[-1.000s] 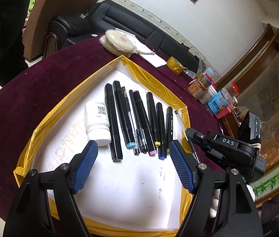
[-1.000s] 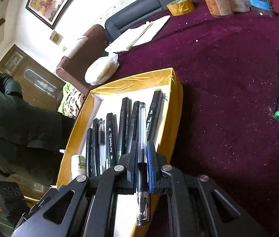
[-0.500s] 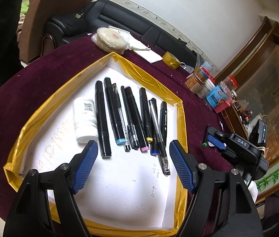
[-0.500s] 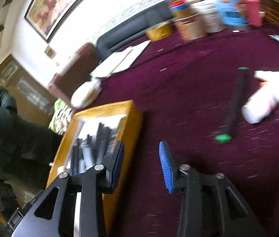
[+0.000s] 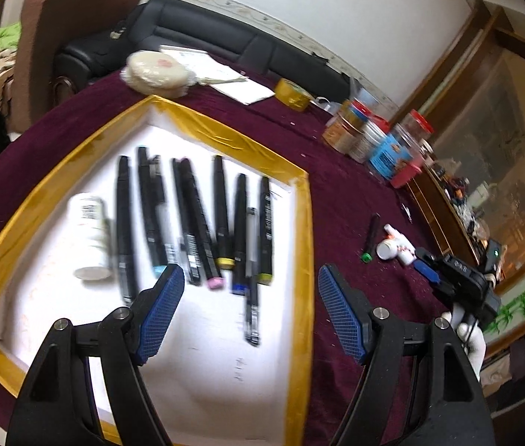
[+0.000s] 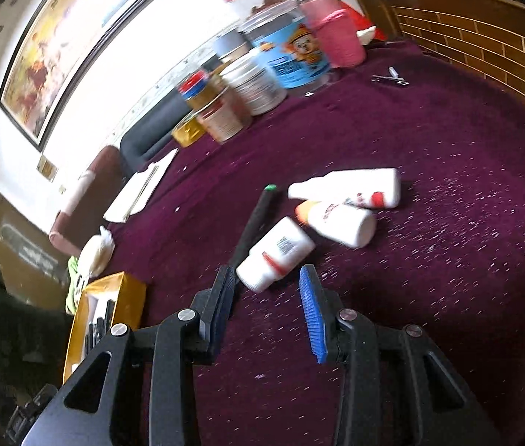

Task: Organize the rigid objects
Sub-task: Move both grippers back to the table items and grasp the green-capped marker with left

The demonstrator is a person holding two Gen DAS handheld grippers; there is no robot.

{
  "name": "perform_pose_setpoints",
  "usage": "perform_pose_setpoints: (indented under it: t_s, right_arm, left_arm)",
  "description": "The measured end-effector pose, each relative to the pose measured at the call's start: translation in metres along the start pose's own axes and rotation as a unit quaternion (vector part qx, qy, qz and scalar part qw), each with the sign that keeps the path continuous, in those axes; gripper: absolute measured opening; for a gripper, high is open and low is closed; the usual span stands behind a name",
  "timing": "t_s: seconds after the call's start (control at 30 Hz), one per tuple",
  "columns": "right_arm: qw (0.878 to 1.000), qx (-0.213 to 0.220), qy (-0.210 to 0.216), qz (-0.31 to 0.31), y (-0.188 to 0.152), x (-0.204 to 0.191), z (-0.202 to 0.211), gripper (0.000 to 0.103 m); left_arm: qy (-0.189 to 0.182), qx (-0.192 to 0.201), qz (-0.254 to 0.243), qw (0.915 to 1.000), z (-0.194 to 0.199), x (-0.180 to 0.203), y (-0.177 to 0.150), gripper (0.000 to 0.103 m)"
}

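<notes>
A yellow-edged white tray (image 5: 305,223) holds several black markers (image 5: 221,215), a clear pen (image 5: 252,278) and a white bottle (image 5: 89,234). My left gripper (image 5: 247,297) is open and empty above the tray's near part. My right gripper (image 6: 268,297) is open and empty, just short of a white pill bottle (image 6: 275,249) lying on the purple tablecloth. Beside it lie a black marker with a green cap (image 6: 253,226) and two more white bottles (image 6: 344,187). The tray (image 6: 128,297) shows at the left of the right wrist view.
Jars and tins (image 6: 284,55) stand at the table's far side, with a yellow tape roll (image 5: 292,93), papers (image 5: 225,78) and a wrapped round cake (image 5: 158,72). Nail clippers (image 6: 390,78) lie near the jars. A sofa and chair stand behind the table.
My right gripper let go of the clear pen into the tray, opened and swung right to the bottles on the cloth. My left gripper shifted slightly right.
</notes>
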State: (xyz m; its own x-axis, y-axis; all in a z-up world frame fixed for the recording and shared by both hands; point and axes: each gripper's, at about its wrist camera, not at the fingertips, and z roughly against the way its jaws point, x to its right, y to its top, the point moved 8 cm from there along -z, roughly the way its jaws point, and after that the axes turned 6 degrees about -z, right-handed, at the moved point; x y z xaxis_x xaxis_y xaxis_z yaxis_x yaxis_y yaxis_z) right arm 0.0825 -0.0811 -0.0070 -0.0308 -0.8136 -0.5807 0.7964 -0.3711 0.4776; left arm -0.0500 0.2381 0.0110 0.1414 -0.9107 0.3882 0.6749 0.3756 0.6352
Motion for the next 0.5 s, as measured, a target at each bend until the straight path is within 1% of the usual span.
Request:
perform_pose_setpoints:
  t_s: [0.1, 0.2, 0.37, 0.43, 0.5]
  right_arm:
    - [1.000, 0.004, -0.012, 0.007, 0.010, 0.006, -0.005, 0.032]
    - [1.000, -0.001, -0.020, 0.024, 0.018, 0.002, -0.015, 0.032]
    - [0.997, 0.012, -0.057, 0.055, 0.034, -0.003, -0.032, 0.032]
    - [0.995, 0.002, -0.068, 0.076, 0.035, -0.006, -0.045, 0.032]
    - [0.992, -0.019, -0.072, 0.099, 0.030, -0.010, -0.059, 0.032]
  left_arm:
    - [-0.006, -0.008, -0.008, 0.9999, -0.004, 0.012, -0.005, 0.075]
    - [-0.008, -0.016, -0.013, 0.9997, -0.007, 0.020, -0.010, 0.075]
    - [-0.010, -0.026, -0.030, 0.9992, -0.009, 0.037, -0.016, 0.075]
    - [-0.013, -0.029, -0.041, 0.9987, -0.010, 0.046, -0.018, 0.075]
    - [-0.015, -0.032, -0.051, 0.9981, -0.012, 0.054, -0.021, 0.075]
